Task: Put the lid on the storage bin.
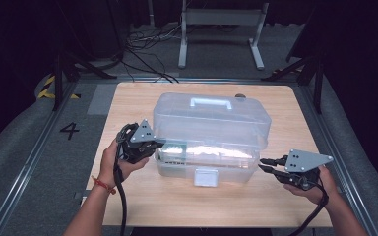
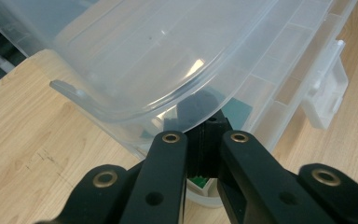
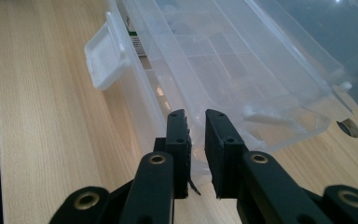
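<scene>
Clear plastic makes up the storage box [image 1: 209,137], which sits near the middle of the wooden table [image 1: 128,206], its lid raised a little off the base and its white front latch [image 1: 206,177] facing the near edge. From the high view, the left gripper [image 1: 150,145] is at the box's left end, held in the person's left hand [image 1: 118,160], and the right gripper [image 1: 266,164] is just off the box's right end, low toward the near right corner, held in the right hand [image 1: 315,184].

Along the left gripper view, the left gripper [image 2: 204,135] has its jaws drawn together, tips tucked under the lid's rim at the box's end wall; whether they pinch anything I cannot tell.

Along the right gripper view, the right gripper [image 3: 196,119] shows a narrow gap between its jaws, which straddle the thin edge of the box's end wall without clearly pressing on it. The latch [image 3: 105,56] hangs open at the front.
</scene>
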The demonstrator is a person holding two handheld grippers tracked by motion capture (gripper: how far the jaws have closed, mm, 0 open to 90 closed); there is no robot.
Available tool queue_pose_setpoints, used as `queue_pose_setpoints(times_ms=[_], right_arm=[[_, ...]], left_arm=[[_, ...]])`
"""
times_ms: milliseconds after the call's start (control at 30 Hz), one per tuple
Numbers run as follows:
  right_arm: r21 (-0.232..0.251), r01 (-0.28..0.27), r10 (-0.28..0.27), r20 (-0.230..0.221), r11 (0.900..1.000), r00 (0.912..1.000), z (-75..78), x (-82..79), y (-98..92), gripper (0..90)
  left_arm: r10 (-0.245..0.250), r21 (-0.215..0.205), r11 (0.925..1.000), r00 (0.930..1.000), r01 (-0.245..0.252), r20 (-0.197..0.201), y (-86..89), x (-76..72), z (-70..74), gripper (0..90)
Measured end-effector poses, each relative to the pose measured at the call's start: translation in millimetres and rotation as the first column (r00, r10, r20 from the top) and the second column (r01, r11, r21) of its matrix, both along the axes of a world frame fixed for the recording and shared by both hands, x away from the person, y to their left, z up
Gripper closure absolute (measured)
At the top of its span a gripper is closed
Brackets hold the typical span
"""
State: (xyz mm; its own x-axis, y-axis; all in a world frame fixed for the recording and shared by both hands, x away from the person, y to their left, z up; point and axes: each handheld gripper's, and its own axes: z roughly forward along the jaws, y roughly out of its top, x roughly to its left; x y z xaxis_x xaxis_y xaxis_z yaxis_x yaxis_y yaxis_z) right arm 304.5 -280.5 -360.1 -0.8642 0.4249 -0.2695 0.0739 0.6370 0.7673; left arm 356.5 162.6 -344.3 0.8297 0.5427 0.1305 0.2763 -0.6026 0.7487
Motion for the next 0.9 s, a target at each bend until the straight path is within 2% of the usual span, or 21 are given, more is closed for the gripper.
queue_pose_setpoints(times_ms=[200, 367, 533, 567, 600, 900], right_arm=[[0.013, 0.020, -0.020, -0.014, 1.000, 0.9997, -4.2, -4.2, -5.0, 76.3], [0.044, 0.028, -0.026, -0.032, 0.999, 0.9991, -7.3, -4.2, -10.0, 76.2], [0.039, 0.029, -0.028, -0.036, 0.999, 0.9989, -8.9, -3.8, -10.0, 76.1], [0.038, 0.026, -0.025, -0.037, 0.999, 0.9990, -9.0, -3.6, -9.7, 76.1], [0.037, 0.023, -0.022, -0.039, 0.999, 0.9990, -9.1, -3.6, -8.9, 76.1], [0.031, 0.027, -0.026, -0.035, 0.999, 0.9991, -11.1, -3.9, -8.5, 76.3]], left_arm=[[0.002, -0.018, 0.9998, 0.9999, -0.002, -0.013, 1.2, 0.0, -0.4, 90.0], [-0.044, -0.100, 0.9944, 0.9963, 0.036, -0.074, 5.4, -0.9, -5.8, 89.9], [-0.067, -0.115, 0.9917, 0.9948, 0.058, -0.077, 7.2, -6.5, -1.6, 90.0], [-0.065, -0.108, 0.9925, 0.9947, 0.057, -0.080, 7.6, -8.3, -0.3, 90.0], [-0.066, -0.085, 0.9946, 0.9951, 0.060, -0.074, 7.9, -9.7, 0.5, 90.0], [-0.054, -0.103, 0.9936, 0.9965, 0.047, -0.063, 11.2, -17.4, -1.6, 89.9]])
